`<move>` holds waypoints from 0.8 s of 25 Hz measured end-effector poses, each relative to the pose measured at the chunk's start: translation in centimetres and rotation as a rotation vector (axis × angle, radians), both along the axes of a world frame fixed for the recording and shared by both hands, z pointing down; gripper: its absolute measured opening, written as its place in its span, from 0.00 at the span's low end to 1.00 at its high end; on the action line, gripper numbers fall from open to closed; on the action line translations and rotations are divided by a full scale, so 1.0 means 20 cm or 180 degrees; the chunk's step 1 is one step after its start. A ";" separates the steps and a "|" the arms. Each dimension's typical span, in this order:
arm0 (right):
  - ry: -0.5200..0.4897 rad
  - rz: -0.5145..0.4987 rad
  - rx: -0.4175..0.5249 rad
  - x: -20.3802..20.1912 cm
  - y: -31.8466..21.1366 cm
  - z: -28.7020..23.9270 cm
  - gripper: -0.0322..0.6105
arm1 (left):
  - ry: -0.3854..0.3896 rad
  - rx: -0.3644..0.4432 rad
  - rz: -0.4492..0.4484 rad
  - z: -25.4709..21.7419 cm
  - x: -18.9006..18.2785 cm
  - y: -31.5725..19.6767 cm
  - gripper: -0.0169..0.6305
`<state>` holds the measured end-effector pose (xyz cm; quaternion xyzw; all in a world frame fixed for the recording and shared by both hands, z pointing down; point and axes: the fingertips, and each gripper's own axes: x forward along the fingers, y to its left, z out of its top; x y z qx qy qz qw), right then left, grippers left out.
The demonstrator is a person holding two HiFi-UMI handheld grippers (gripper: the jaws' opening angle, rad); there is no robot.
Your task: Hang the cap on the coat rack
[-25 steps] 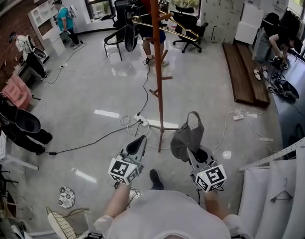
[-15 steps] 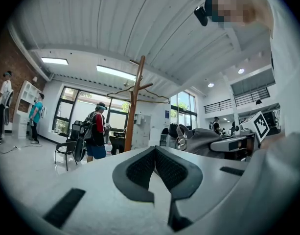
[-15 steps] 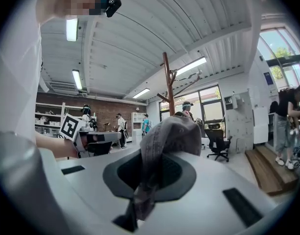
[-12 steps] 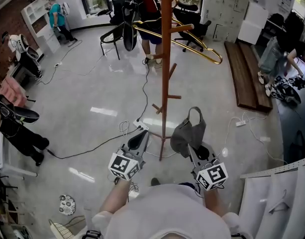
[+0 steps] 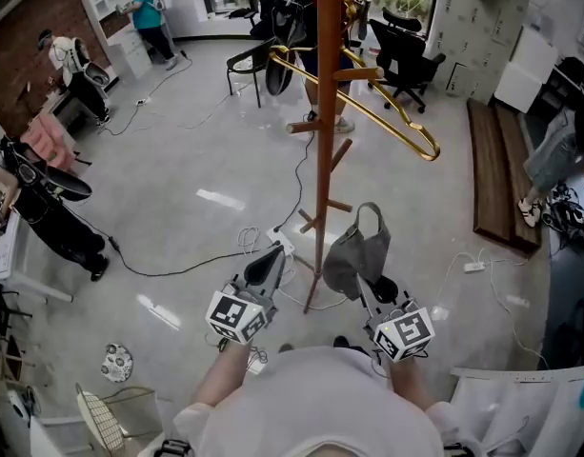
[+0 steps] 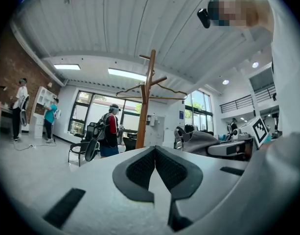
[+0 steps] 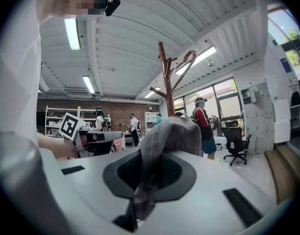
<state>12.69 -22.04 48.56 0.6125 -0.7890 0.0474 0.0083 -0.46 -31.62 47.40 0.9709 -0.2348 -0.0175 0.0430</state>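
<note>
A grey cap (image 5: 358, 253) hangs from my right gripper (image 5: 366, 288), whose jaws are shut on its fabric; in the right gripper view the cap (image 7: 165, 140) drapes over and between the jaws. The brown wooden coat rack (image 5: 327, 112) stands straight ahead, its pole rising between the two grippers, with a gold hanger (image 5: 387, 112) on an upper peg. My left gripper (image 5: 265, 268) is shut and holds nothing, to the left of the pole's base. The coat rack (image 6: 146, 102) shows ahead in the left gripper view, and the coat rack (image 7: 166, 80) also in the right gripper view.
Cables and a power strip (image 5: 284, 241) lie on the grey floor around the rack's foot. Office chairs (image 5: 406, 60) and a standing person are behind the rack. Wooden planks (image 5: 496, 174) lie at right, golf bags (image 5: 44, 208) at left. Other people work at the far left.
The view has come closer to the coat rack and tilted, so the pole and gold hanger loom larger. Both grippers keep the same pose, the cap still held in the right one.
</note>
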 end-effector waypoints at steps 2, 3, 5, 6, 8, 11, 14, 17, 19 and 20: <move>0.0006 -0.0156 -0.0014 0.07 -0.03 0.00 0.10 | 0.0049 -0.0026 -0.0142 -0.01 0.06 0.01 0.04; 0.0012 -0.0233 -0.0020 0.11 -0.04 0.00 0.10 | 0.0048 -0.0023 -0.0198 -0.01 0.10 0.02 0.04; 0.0030 -0.0377 -0.0029 0.17 -0.06 -0.01 0.10 | 0.0030 -0.0009 -0.0278 -0.01 0.16 0.04 0.04; 0.0053 -0.0450 -0.0030 0.19 -0.07 -0.01 0.10 | 0.0029 -0.0002 -0.0312 -0.01 0.18 0.06 0.04; 0.0117 -0.0594 -0.0031 0.22 -0.09 -0.01 0.10 | 0.0029 0.0010 -0.0401 -0.01 0.20 0.07 0.04; 0.0188 -0.0754 -0.0029 0.25 -0.12 0.00 0.10 | 0.0065 -0.0014 -0.0565 -0.01 0.20 0.07 0.04; 0.0201 -0.0871 -0.0029 0.27 -0.13 0.01 0.10 | 0.0089 -0.0025 -0.0713 -0.01 0.21 0.08 0.04; 0.0197 -0.0979 -0.0048 0.28 -0.12 0.02 0.10 | 0.0080 -0.0021 -0.0815 0.00 0.22 0.10 0.04; 0.0202 -0.1027 -0.0047 0.29 -0.13 0.03 0.10 | 0.0071 -0.0024 -0.0869 0.00 0.22 0.10 0.04; 0.0203 -0.1043 -0.0044 0.29 -0.13 0.03 0.10 | 0.0072 -0.0024 -0.0889 0.00 0.22 0.10 0.04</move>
